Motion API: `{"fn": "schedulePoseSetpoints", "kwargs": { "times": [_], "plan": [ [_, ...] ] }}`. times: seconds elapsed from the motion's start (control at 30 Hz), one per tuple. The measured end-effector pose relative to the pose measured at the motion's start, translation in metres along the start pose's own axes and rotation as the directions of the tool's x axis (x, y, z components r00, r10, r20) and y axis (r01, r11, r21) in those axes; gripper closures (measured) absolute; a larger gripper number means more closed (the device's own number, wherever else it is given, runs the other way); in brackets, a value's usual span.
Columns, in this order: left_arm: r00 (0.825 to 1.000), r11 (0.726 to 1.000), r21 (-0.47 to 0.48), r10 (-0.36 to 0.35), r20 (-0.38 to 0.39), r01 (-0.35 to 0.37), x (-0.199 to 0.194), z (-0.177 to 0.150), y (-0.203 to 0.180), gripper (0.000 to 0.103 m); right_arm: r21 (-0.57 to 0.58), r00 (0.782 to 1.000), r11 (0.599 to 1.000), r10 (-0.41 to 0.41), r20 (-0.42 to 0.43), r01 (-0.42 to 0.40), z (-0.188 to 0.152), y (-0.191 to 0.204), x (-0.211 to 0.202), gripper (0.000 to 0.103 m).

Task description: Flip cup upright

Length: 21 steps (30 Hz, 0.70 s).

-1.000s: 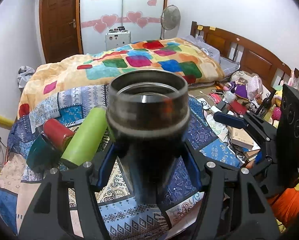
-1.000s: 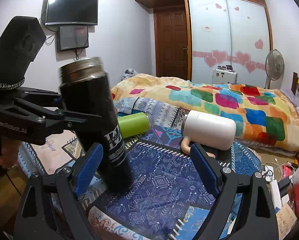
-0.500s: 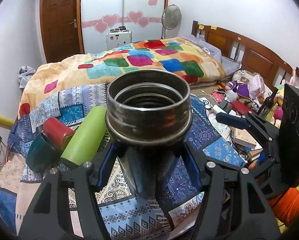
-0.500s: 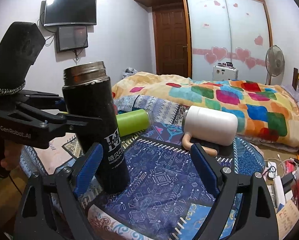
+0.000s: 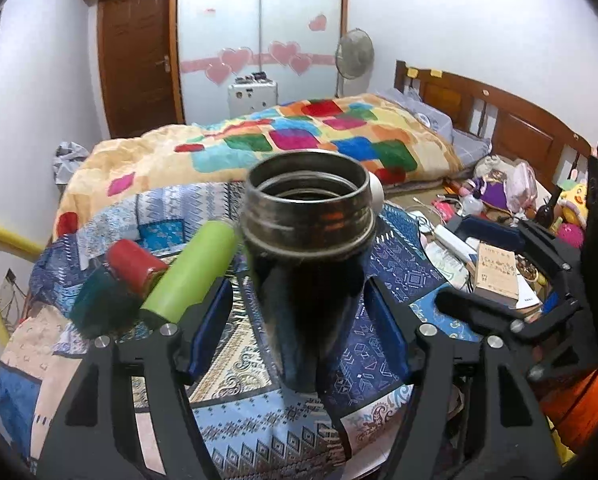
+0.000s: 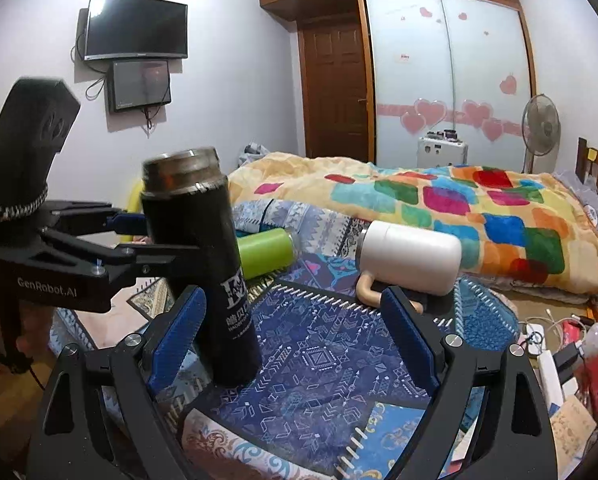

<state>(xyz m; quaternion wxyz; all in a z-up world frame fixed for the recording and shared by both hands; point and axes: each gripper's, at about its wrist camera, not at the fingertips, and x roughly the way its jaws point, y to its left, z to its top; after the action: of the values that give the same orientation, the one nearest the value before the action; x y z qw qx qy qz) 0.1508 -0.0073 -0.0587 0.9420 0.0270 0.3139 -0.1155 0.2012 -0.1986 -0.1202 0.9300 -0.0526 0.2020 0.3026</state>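
Bedroom; patterned cloth [image 6: 319,364] over table. Black cup [image 5: 307,264] stands upright on cloth, mouth up, between spread left gripper [image 5: 299,332] fingers, apart from pads. Right gripper [image 6: 295,344] spread, empty.

A patchwork cloth [image 6: 319,364] covers the table; on it stands a black flask [image 6: 215,280], while green [image 6: 265,251], white [image 6: 413,257] and red [image 5: 133,265] bottles lie sideways.

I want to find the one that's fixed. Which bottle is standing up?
The black flask, open mouth up, between the left gripper's fingers. The green bottle, white bottle and red cup lie sideways.
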Motion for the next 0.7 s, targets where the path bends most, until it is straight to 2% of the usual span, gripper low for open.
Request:
{"fn": "schedulePoseSetpoints", "kwargs": {
  "times": [0.13,0.27,0.4,0.53,0.7],
  "plan": [
    [0.997,0.999,-0.021,0.029,0.068,-0.028,-0.03,-0.005,0.001,0.035,0.002,0.999,1.0,-0.01,0.04,0.01,0.009,0.009,-0.02,0.015],
    [0.982,0.997,-0.026,0.071,0.174,-0.068,-0.068,-0.01,-0.004,0.034,0.007,0.994,1.0,-0.027,0.106,0.026,0.018,0.023,-0.049,0.015],
    [0.95,0.994,-0.04,0.112,0.292,-0.105,-0.108,-0.019,-0.013,0.028,0.026,0.986,0.999,-0.036,0.162,0.032,0.024,0.034,-0.07,0.015],
    [0.914,0.989,-0.056,0.146,0.377,-0.135,-0.136,-0.028,-0.02,0.024,0.043,0.976,0.998,-0.053,0.213,0.045,0.024,0.049,-0.092,0.015],
    [0.879,0.984,-0.08,0.179,0.442,-0.161,-0.157,-0.036,-0.027,0.017,0.066,0.961,0.996,-0.077,0.265,0.062,0.022,0.06,-0.112,0.015]
  ]
}}
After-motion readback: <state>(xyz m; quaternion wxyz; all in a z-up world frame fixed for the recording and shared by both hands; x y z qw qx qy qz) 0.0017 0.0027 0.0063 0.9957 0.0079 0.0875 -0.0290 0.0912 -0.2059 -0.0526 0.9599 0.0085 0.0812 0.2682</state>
